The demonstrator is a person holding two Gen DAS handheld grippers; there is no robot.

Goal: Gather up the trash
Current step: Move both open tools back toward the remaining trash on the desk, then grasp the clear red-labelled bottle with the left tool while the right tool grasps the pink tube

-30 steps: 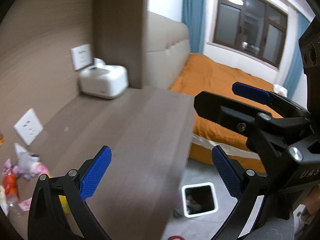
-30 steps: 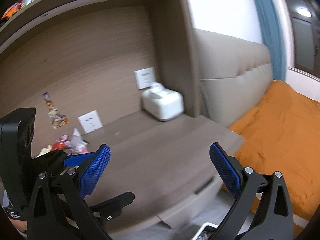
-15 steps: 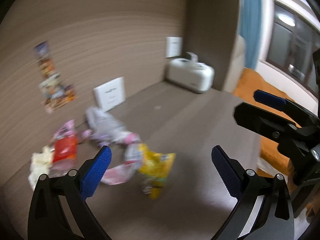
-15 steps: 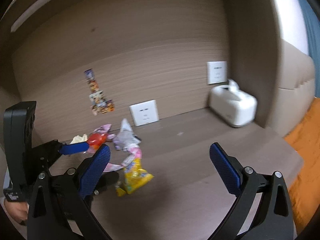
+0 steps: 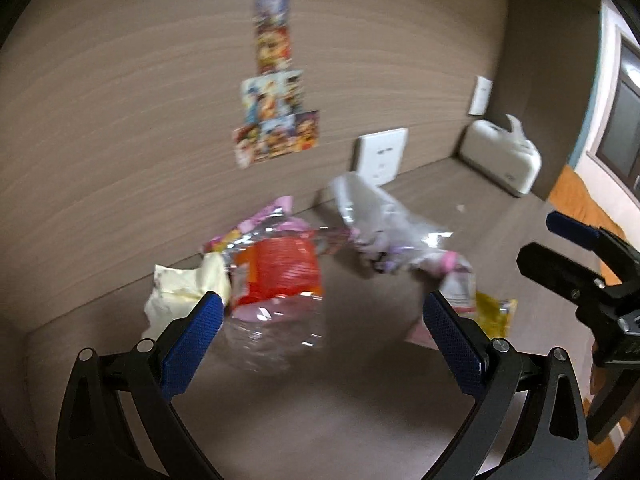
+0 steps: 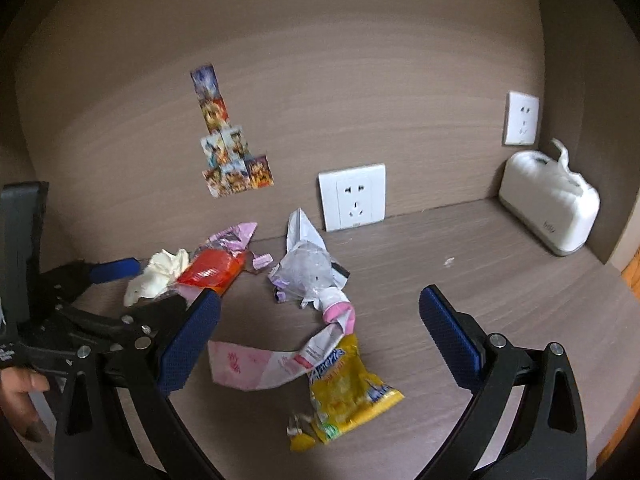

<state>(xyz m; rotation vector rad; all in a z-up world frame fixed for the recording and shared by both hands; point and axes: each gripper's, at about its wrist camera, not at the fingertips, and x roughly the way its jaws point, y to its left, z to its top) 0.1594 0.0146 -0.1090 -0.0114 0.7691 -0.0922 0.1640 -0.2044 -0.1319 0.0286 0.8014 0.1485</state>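
Trash lies scattered on a brown desk (image 6: 460, 264). A clear bottle with a red-orange label (image 5: 276, 276) rests just ahead of my open left gripper (image 5: 320, 334), with a crumpled cream tissue (image 5: 180, 288) to its left. A clear plastic bag (image 6: 308, 268), a pink wrapper (image 6: 256, 368) and a yellow snack bag (image 6: 348, 392) lie between the fingers of my open right gripper (image 6: 320, 334). In the right wrist view the left gripper (image 6: 116, 300) reaches in from the left by the bottle (image 6: 212, 270). Neither gripper holds anything.
A white wall socket (image 6: 352, 196) and several stickers (image 6: 228, 152) are on the back panel. A white tissue box (image 6: 550, 204) stands in the right corner under another socket (image 6: 522, 118). An orange bed (image 5: 580, 204) lies beyond the desk's right edge.
Both views have swung left from the bed and floor bin to the trash pile. Both grippers have moved closer to the litter and stay open.
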